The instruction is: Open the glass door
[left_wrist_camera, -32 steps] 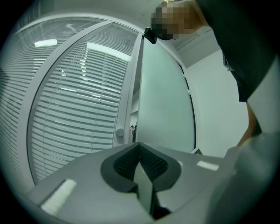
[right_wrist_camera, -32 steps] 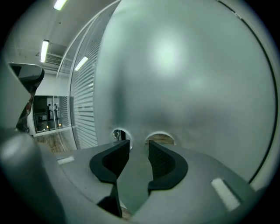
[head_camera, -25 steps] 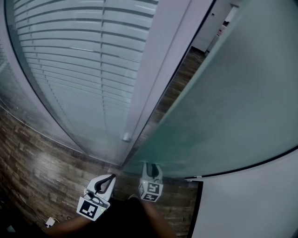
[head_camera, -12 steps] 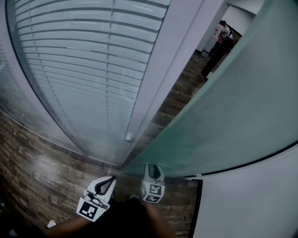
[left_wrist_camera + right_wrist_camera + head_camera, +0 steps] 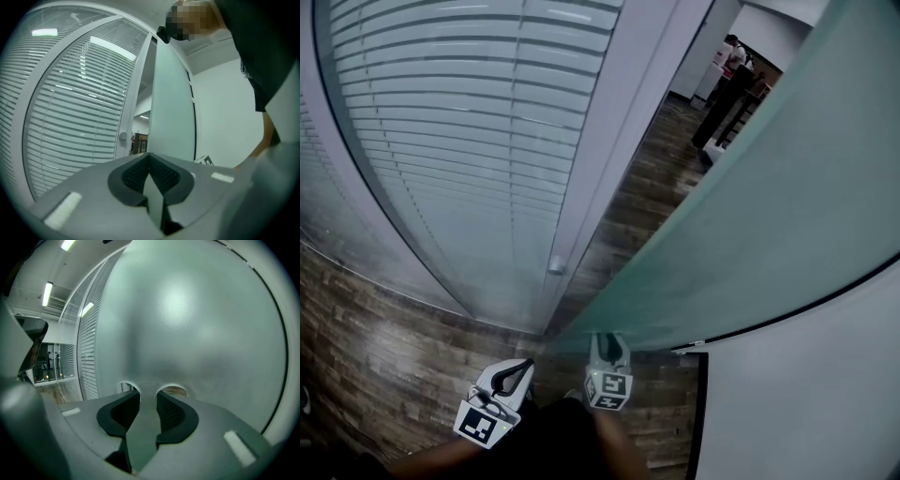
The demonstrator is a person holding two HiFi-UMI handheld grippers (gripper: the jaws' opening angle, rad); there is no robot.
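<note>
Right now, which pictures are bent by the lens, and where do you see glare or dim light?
Head view: dim, and the blinds and the glass door curve strongly. Left gripper view: a round fisheye picture with dark corners, and a bright streak on the blinds. Right gripper view: the glass door fills it, with a soft bright patch.

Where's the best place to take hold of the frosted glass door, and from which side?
The glass door is a smooth, flat frosted pane with no handle in view. So probably pinch its free edge, jaws straddling the thin glass, coming from the open gap beside the blinds.
</note>
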